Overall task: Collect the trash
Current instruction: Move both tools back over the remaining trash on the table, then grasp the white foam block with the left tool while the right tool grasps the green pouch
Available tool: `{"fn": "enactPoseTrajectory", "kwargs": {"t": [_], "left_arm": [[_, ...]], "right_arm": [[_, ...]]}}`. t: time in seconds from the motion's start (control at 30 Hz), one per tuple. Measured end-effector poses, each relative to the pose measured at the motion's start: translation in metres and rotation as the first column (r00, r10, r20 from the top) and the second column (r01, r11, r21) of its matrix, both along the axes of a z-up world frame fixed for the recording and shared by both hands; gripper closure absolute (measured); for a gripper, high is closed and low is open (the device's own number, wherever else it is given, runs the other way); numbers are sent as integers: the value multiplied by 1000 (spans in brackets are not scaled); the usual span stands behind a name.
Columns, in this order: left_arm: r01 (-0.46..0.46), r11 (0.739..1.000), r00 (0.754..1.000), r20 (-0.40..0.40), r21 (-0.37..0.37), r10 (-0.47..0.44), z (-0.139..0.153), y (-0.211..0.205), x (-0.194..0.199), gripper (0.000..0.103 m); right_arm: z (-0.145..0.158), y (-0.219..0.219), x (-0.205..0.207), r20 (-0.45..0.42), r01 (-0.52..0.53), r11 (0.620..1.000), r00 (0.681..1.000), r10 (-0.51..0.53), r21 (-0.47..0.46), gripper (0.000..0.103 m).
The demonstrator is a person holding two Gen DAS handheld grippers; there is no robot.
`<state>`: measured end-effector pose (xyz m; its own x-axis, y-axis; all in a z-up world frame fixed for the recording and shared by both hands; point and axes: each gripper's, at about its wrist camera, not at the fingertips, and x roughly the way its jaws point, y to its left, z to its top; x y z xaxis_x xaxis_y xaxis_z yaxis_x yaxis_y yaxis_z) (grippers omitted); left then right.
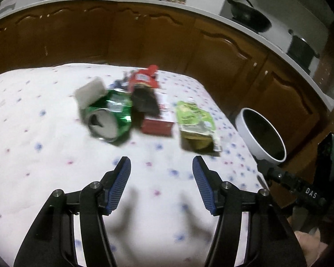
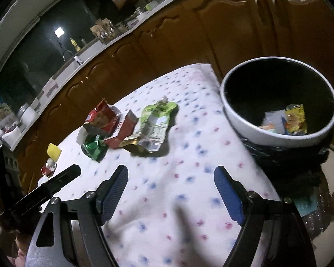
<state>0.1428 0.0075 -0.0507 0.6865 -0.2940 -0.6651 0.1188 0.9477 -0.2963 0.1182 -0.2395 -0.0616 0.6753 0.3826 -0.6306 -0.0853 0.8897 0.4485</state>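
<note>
Inside the bin (image 2: 278, 102) lie a few wrappers already; left of it on the desk (image 2: 167, 189) wait green pouch (image 2: 153, 122), red carton (image 2: 122, 129) and crushed can (image 2: 94, 148). Left claw (image 1: 162, 166) and right claw (image 2: 171, 178) gape wide, empty.

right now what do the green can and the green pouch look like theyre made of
Green can: thin metal, likely aluminium, with glossy printed skin; it is crumpled and glints.
Green pouch: flexible plastic or foil laminate, shiny; it is wrinkled, with a gold inner layer showing at one end.
</note>
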Motion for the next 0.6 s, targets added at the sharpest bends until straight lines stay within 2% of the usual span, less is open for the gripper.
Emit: {"fn": "enactPoseTrajectory", "kwargs": {"t": [0.2,0.47,0.6], "left_arm": [[-73,997,997,4,-25,73,4,33,7,45],[-159,986,987,18,-40,160,19,71,33,35],[-186,982,982,15,-22,187,24,79,57,27]], "right_arm": [[4,21,16,6,-31,999,999,31,-11,22],[8,43,44,14,-37,999,999,37,-24,22],[11,57,58,28,-48,998,998,50,-46,22]]}}
